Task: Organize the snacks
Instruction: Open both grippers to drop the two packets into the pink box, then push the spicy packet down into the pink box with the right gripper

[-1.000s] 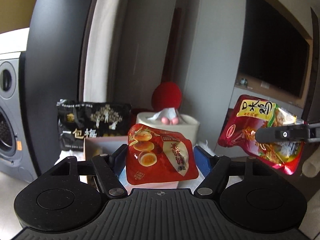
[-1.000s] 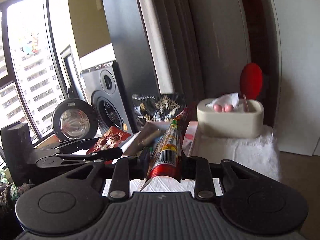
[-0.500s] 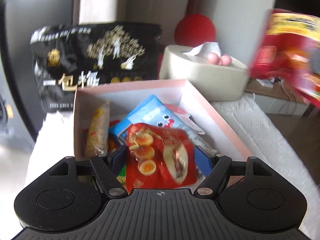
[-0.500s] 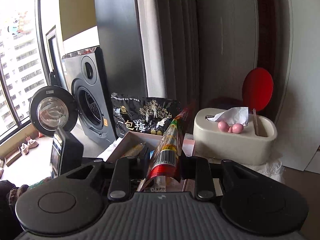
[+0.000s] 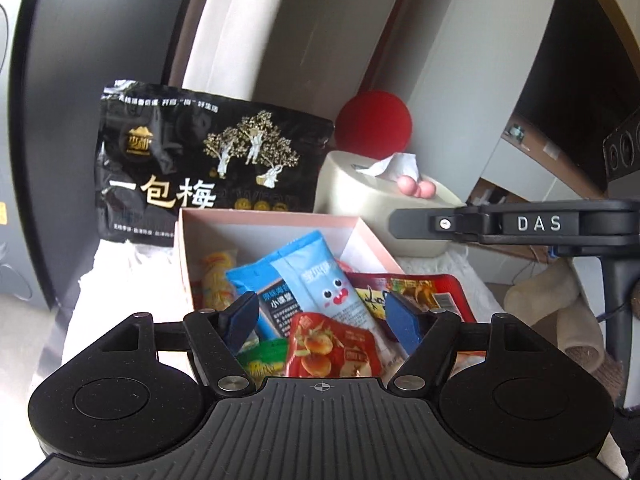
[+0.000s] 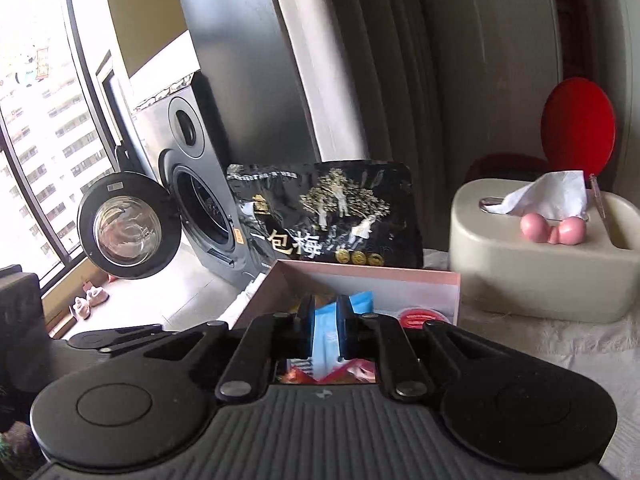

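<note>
From the left: our left gripper (image 5: 320, 318) hangs wide apart over the pink box (image 5: 372, 236), the red egg packet (image 5: 332, 350) seemingly dropped among the snacks. At right, our right gripper (image 6: 325, 330) has its jaws together, apparently empty, above the same box.

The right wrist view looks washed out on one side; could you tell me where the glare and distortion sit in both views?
Right wrist view: the window at left is blown out, whitening the floor by the washing machine; fisheye bends its frame. Left wrist view: evener light, print on the black snack bag sharp, the wall edges curved, the top corners slightly soft.
</note>
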Motion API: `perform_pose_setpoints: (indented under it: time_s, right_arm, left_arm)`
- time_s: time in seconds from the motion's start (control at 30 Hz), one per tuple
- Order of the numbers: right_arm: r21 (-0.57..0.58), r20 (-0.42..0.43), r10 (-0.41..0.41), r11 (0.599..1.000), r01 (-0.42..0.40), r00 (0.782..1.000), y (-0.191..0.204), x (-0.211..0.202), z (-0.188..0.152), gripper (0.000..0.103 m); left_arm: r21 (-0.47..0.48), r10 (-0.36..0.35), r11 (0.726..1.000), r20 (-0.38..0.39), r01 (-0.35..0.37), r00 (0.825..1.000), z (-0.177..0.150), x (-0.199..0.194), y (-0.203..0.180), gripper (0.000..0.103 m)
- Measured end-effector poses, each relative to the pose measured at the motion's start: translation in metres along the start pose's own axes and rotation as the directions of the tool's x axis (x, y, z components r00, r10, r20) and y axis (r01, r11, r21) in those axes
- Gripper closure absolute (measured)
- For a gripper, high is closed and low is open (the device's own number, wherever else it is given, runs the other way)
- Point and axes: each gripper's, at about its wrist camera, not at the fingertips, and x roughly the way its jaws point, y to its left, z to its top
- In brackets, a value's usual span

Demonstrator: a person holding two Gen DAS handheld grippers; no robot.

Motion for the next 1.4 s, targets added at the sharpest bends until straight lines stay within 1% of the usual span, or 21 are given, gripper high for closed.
perform_pose_setpoints:
  time_s: [0.13, 0.2, 0.3, 0.4, 0.43, 0.47, 0.5, 0.53, 0.63, 0.7, 0.77, 0.83, 0.9, 0.97, 1.03, 1.1, 1.13, 1.17, 1.23, 1.3, 1.4]
  right_arm:
    - [-0.034, -0.026, -0.012, 0.999, 0.011, 1.0, -0.016, -0.026, -0.012, 0.088]
    - [-0.035, -0.046, 0.021, 0.999, -0.023, 0.999, -0.018, -0.037, -0.02, 0.075]
    - [-0.119, -0.061, -0.007, 0.993, 0.0, 0.998, -0.006, -0.042, -0.036, 0.075]
    - [-0.217, -0.082, -0.065, 0.975, 0.046, 0.994, 0.008, -0.028, -0.05, 0.075]
    - [-0.231, -0.095, -0.089, 0.971, 0.065, 0.991, 0.01, -0.02, -0.053, 0.075]
    - [-0.241, -0.105, -0.11, 0.967, 0.082, 0.988, 0.011, -0.013, -0.054, 0.079]
    - [-0.248, -0.111, -0.127, 0.964, 0.096, 0.986, 0.011, -0.008, -0.053, 0.094]
    - [-0.248, -0.113, -0.136, 0.963, 0.105, 0.984, 0.01, -0.004, -0.05, 0.098]
    - [-0.191, -0.071, -0.148, 0.973, 0.132, 0.986, 0.0, -0.007, -0.032, 0.099]
    - [-0.164, -0.056, -0.148, 0.977, 0.137, 0.987, -0.005, -0.013, -0.022, 0.099]
    - [-0.154, -0.058, -0.125, 0.981, 0.115, 0.99, -0.007, -0.02, -0.02, 0.098]
    - [-0.154, -0.082, -0.107, 0.984, 0.094, 0.991, -0.005, -0.025, -0.026, 0.098]
    - [-0.153, -0.115, -0.095, 0.985, 0.077, 0.989, -0.005, -0.026, -0.037, 0.097]
    - [-0.142, -0.159, -0.089, 0.988, 0.067, 0.983, -0.007, -0.023, -0.051, 0.097]
    - [-0.111, -0.192, -0.07, 0.993, 0.049, 0.979, -0.011, -0.019, -0.064, 0.097]
    - [-0.079, -0.177, -0.073, 0.995, 0.06, 0.982, -0.012, -0.014, -0.071, 0.097]
    - [-0.061, -0.181, -0.067, 0.997, 0.057, 0.981, -0.013, -0.01, -0.071, 0.097]
    - [-0.033, -0.182, -0.048, 0.999, 0.043, 0.982, -0.013, -0.005, -0.071, 0.097]
    - [0.023, -0.175, 0.008, 1.0, -0.004, 0.985, -0.013, 0.006, -0.067, 0.097]
    - [0.061, -0.176, 0.041, 0.998, -0.031, 0.984, -0.012, 0.018, -0.065, 0.097]
    - [0.063, -0.162, 0.04, 0.998, -0.031, 0.986, -0.008, 0.033, -0.065, 0.095]
  left_arm:
    - [-0.036, -0.015, 0.999, 0.045, 0.017, 0.999, 0.001, -0.008, -0.002, 0.028]
    - [-0.056, 0.0, 0.998, 0.063, 0.003, 0.998, 0.002, -0.007, -0.003, 0.028]
    - [-0.061, 0.047, 0.997, 0.079, -0.043, 0.996, 0.004, -0.007, -0.007, 0.028]
    - [-0.023, 0.093, 0.995, 0.064, -0.092, 0.994, 0.003, -0.009, -0.013, 0.028]
    - [-0.013, 0.105, 0.994, 0.057, -0.105, 0.993, 0.002, -0.01, -0.013, 0.028]
    - [-0.008, 0.113, 0.994, 0.05, -0.113, 0.992, 0.001, -0.011, -0.013, 0.028]
    - [-0.009, 0.118, 0.993, 0.042, -0.118, 0.992, 0.0, -0.013, -0.011, 0.029]
    - [-0.017, 0.123, 0.992, 0.038, -0.122, 0.992, -0.001, -0.015, -0.008, 0.029]
    - [-0.052, 0.139, 0.989, 0.04, -0.137, 0.989, -0.003, -0.02, 0.0, 0.029]
    - [-0.085, 0.084, 0.993, 0.031, -0.081, 0.996, -0.003, -0.022, 0.004, 0.03]
    - [-0.137, -0.017, 0.99, 0.019, 0.019, 1.0, 0.0, -0.021, 0.004, 0.03]
    - [-0.183, -0.118, 0.976, 0.015, 0.119, 0.993, 0.004, -0.017, -0.001, 0.03]
    - [-0.173, -0.138, 0.976, -0.004, 0.135, 0.99, 0.008, -0.008, -0.011, 0.035]
    - [-0.143, -0.123, 0.983, -0.029, 0.117, 0.992, 0.01, 0.005, -0.02, 0.065]
    - [-0.168, -0.14, 0.977, -0.033, 0.132, 0.99, 0.015, 0.016, -0.023, 0.068]
    - [-0.214, -0.183, 0.961, -0.026, 0.173, 0.983, 0.024, 0.024, -0.021, 0.068]
    - [-0.222, -0.177, 0.96, -0.015, 0.17, 0.984, 0.029, 0.026, -0.02, 0.068]
    - [-0.217, -0.146, 0.966, -0.004, 0.142, 0.989, 0.033, 0.026, -0.02, 0.068]
    - [-0.174, -0.049, 0.983, 0.033, 0.054, 0.998, 0.038, 0.019, -0.022, 0.068]
    - [-0.129, 0.013, 0.992, 0.059, -0.005, 0.998, 0.038, 0.008, -0.023, 0.068]
    - [-0.045, 0.057, 0.997, 0.03, -0.056, 0.998, 0.03, 0.001, -0.025, 0.068]
